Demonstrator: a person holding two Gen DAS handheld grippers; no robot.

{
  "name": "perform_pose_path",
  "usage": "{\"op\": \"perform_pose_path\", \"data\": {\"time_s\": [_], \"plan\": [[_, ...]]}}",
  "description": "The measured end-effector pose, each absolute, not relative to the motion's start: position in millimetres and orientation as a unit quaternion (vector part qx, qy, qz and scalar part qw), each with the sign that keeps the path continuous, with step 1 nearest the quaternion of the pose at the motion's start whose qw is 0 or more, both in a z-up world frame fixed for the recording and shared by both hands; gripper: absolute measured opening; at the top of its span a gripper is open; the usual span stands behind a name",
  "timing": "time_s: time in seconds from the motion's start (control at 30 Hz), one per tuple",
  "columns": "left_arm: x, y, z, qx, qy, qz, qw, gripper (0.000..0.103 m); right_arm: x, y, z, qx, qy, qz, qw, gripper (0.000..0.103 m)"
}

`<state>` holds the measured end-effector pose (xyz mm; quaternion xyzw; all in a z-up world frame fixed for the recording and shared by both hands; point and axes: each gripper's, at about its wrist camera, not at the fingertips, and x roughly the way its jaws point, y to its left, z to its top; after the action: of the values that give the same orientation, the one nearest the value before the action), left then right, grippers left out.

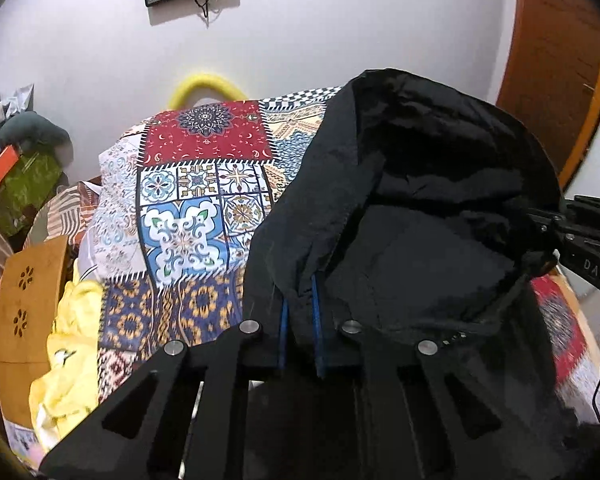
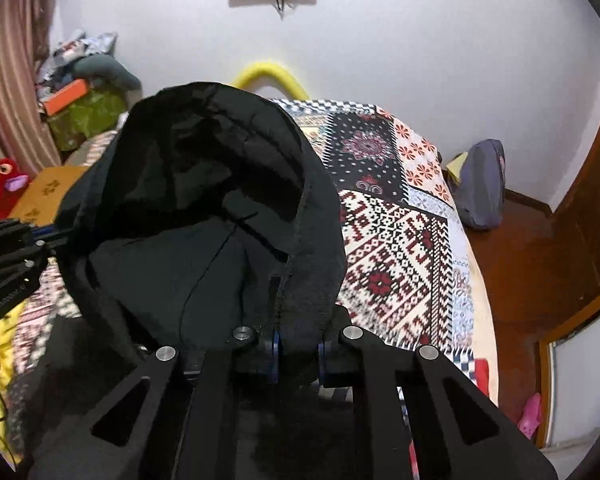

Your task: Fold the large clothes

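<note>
Left wrist view only: a tan wooden panel with flower cut-outs [image 1: 28, 300] at far left, yellow cloth [image 1: 72, 360] beside it, the blue-and-red patchwork bedspread [image 1: 188, 216] behind. Right wrist view only: a red plush toy [image 2: 2, 184] at left, a grey bag [image 2: 482, 184] on the brown floor at right.

Left gripper [image 1: 300, 320]: blue pads pinched tight on a fold of the black garment [image 1: 420, 208]. Right gripper [image 2: 298, 350]: also clamped on the garment's stitched hem.

Garment is thin, black and creased, lifted above the bedspread, billowing between both grippers; each gripper shows at the other view's edge.
</note>
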<state>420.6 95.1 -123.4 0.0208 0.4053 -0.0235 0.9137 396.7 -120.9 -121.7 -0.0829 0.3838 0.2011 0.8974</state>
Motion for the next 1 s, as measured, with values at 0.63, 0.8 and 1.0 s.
{"op": "perform_pose_path", "data": {"time_s": [0.63, 0.8, 1.0], "plan": [[236.6, 80.5, -133.1, -0.017, 0.426, -0.102, 0.899, 0.009, 243.7, -160.4, -145.3, -0.078, 0.402, 0.255, 0.876, 0.010], [209.4, 77.3, -158.2, -0.026, 0.453, -0.111, 0.884, 0.009, 222.9, -162.7, -159.3, -0.075, 0.409, 0.258, 0.872, 0.011], [194.3, 80.7, -196.2, -0.040, 0.494, -0.102, 0.863, 0.009, 217.6, -169.5, -180.2, -0.050, 0.440, 0.264, 0.857, 0.018]]}}
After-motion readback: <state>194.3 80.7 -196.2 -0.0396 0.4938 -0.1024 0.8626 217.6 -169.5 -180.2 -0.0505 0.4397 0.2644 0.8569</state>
